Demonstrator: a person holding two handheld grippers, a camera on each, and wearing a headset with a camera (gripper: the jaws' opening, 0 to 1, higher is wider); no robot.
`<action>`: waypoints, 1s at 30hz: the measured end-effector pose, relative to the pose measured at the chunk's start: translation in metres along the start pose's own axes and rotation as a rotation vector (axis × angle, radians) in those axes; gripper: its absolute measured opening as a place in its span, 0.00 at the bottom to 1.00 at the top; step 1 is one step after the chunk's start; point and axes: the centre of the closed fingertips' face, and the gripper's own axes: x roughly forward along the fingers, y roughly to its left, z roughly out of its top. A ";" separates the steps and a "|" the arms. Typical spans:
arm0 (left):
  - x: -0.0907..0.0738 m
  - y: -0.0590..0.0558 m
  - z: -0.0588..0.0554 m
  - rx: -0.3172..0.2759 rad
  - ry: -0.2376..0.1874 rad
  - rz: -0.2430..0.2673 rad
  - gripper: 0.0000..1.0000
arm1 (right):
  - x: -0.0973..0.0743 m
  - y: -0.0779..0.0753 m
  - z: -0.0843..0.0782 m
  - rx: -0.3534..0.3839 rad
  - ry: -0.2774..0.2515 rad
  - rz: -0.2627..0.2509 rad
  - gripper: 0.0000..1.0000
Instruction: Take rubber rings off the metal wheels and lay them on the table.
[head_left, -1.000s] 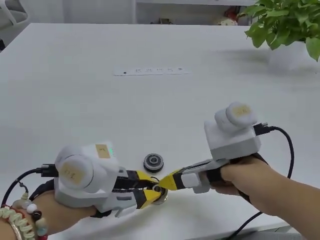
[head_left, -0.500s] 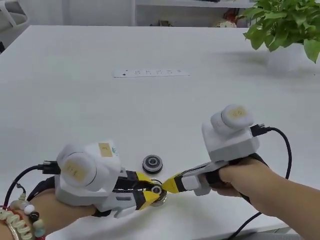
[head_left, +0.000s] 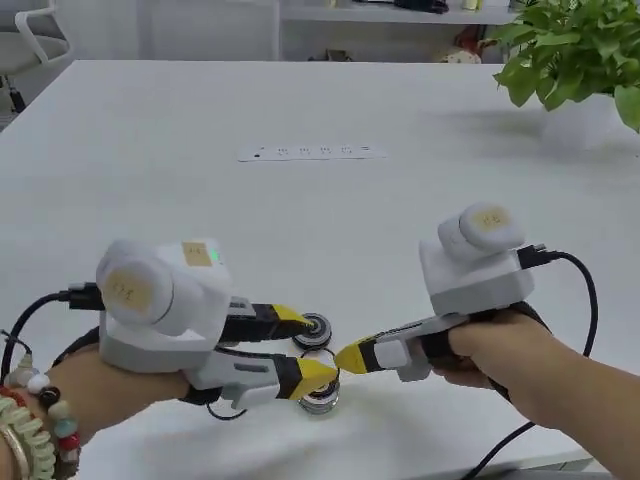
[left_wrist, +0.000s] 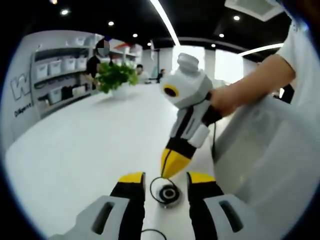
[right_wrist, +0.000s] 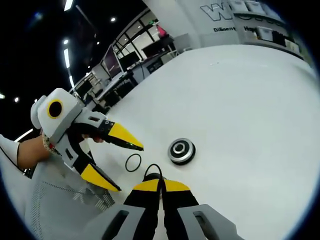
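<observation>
My right gripper (right_wrist: 161, 184) is shut on a thin black rubber ring (right_wrist: 152, 170), which loops out from its yellow tips. In the head view the right gripper (head_left: 345, 357) points left, toward my left gripper (head_left: 312, 345), whose jaws stand wide open. One metal wheel (head_left: 320, 397) lies on the table just below the left gripper's lower jaw. In the left gripper view that wheel (left_wrist: 167, 194) sits between the open jaws of the left gripper (left_wrist: 165, 179), with the held ring (left_wrist: 155, 181) just above it. A second wheel (head_left: 316, 328) (right_wrist: 181, 151) lies a little farther back.
A loose black ring (right_wrist: 133, 162) lies flat on the white table (head_left: 300, 220) near the left gripper. A white power strip (head_left: 310, 152) sits mid-table and a potted plant (head_left: 575, 50) stands at the far right. Cables trail from both grippers.
My left gripper has opened and let go of the near wheel, which now rests on the table. The right gripper stays shut on the ring. The head camera has shifted slightly.
</observation>
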 end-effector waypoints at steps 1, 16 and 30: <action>-0.002 0.000 0.002 0.005 0.002 -0.001 0.35 | -0.001 0.000 0.000 -0.003 -0.002 -0.001 0.00; -0.080 0.015 0.019 0.093 0.040 0.148 0.50 | -0.008 0.000 0.019 0.005 -0.084 0.006 0.00; -0.142 0.006 -0.009 -0.006 0.014 0.267 0.64 | -0.011 0.002 0.024 0.031 -0.109 0.018 0.00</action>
